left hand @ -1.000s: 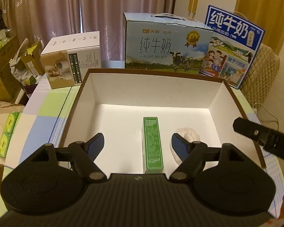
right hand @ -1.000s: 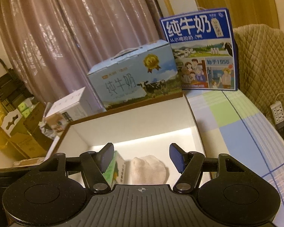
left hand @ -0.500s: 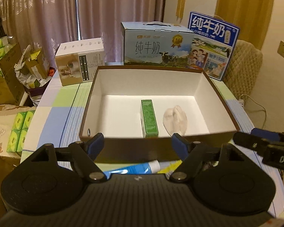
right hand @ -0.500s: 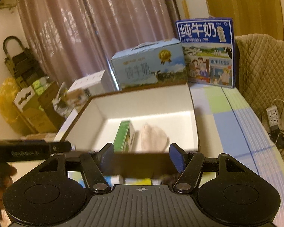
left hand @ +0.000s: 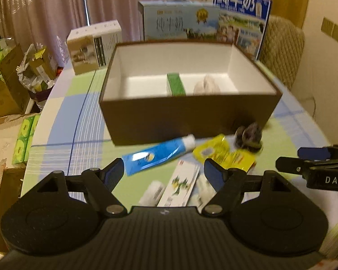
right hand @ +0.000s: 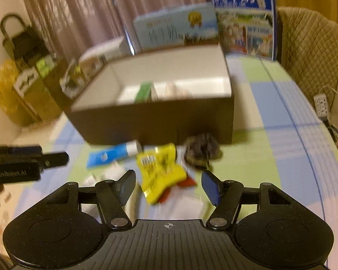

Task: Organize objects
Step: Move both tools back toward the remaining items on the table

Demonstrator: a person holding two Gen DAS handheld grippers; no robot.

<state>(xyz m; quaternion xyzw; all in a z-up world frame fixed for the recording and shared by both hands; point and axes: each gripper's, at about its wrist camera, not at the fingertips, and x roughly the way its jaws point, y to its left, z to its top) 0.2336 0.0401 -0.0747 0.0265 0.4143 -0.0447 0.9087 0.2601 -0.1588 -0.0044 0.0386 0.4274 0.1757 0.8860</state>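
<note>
We see the left tongs (left hand: 164, 168) spread wide and empty, low in the left wrist frame, above the checked surface (left hand: 63, 139). Between their tips and just beyond lie a blue toothpaste tube (left hand: 157, 154), a white-and-red flat carton (left hand: 180, 185) and blurred white bundles beneath it. To the right of the tube sits a yellow sachet (left hand: 223, 155), and past that a dark roundish object (left hand: 249, 136) against the near wall of the brown box (left hand: 187, 114), at mid-frame. Inside the box we make out a green carton (left hand: 175, 86) and a pale lumpy item (left hand: 206, 86).

In the right wrist frame the right tongs (right hand: 167, 186) are likewise spread and hold nothing; the yellow sachet (right hand: 160, 171) lies between their tips, slightly nearer the left one, with the blue tube (right hand: 112, 154) up and left of it. The picture is smeared. Milk cases (left hand: 180, 23) stand behind the box, in the upper centre.
</note>
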